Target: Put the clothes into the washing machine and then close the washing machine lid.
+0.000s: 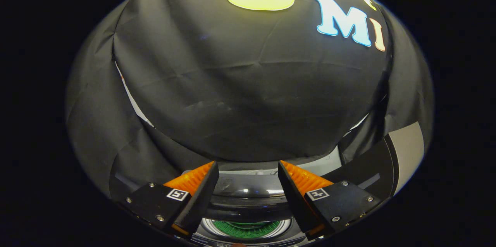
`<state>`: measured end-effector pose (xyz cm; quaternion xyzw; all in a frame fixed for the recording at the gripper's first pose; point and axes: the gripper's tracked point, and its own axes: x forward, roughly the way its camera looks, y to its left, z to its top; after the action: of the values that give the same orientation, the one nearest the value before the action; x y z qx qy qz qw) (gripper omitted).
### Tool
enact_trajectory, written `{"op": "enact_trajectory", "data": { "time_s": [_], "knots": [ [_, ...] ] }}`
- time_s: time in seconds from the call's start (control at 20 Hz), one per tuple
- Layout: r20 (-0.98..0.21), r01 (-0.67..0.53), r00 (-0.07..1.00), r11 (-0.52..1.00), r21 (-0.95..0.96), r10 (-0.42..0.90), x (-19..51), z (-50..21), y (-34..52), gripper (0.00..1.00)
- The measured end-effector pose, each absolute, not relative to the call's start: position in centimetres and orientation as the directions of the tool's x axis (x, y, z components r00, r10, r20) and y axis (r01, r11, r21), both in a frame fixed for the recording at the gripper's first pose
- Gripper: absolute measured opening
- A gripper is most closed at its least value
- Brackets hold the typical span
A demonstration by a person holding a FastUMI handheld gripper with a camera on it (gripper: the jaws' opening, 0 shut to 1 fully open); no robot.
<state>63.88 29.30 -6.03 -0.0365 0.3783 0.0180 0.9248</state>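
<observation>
Black cloth is filling most of the gripper view, creased and hanging as the booth's wall (248, 96) beyond the fingers; pale slits are showing where its panels are meeting at either side. The gripper (248, 169) is pointing forward with its two fingers spread apart and released, nothing lying between them and nothing pressed by either one; each finger is carrying a ridged inner pad and a small square marker on its outer block. Between the fingers and just below them the washing machine (248, 204) is sitting, its glossy dark top catching a bright reflection; the curved, shiny lid (248, 189) is lying in the gap between the two fingers, and whether it is fully down I cannot tell from this angle. Nearer the fingers' roots, a round opening ringed in pale metal is showing something green (246, 228) with a fine dotted texture inside it; whether that is cloth or part of the drum I cannot tell. Beyond the right finger a dark panel with a pale grey edge (405, 150) is standing beside the machine, close to the wall's lower fold.
</observation>
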Motion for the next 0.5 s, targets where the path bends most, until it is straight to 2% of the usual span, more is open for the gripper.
{"op": "enact_trajectory", "data": {
  "time_s": [0.5],
  "knots": [
    [-0.627, -0.055, 0.779, 0.997, -0.054, 0.009, 57.7, -6.2, 29.4, 0.94]
  ]
}}
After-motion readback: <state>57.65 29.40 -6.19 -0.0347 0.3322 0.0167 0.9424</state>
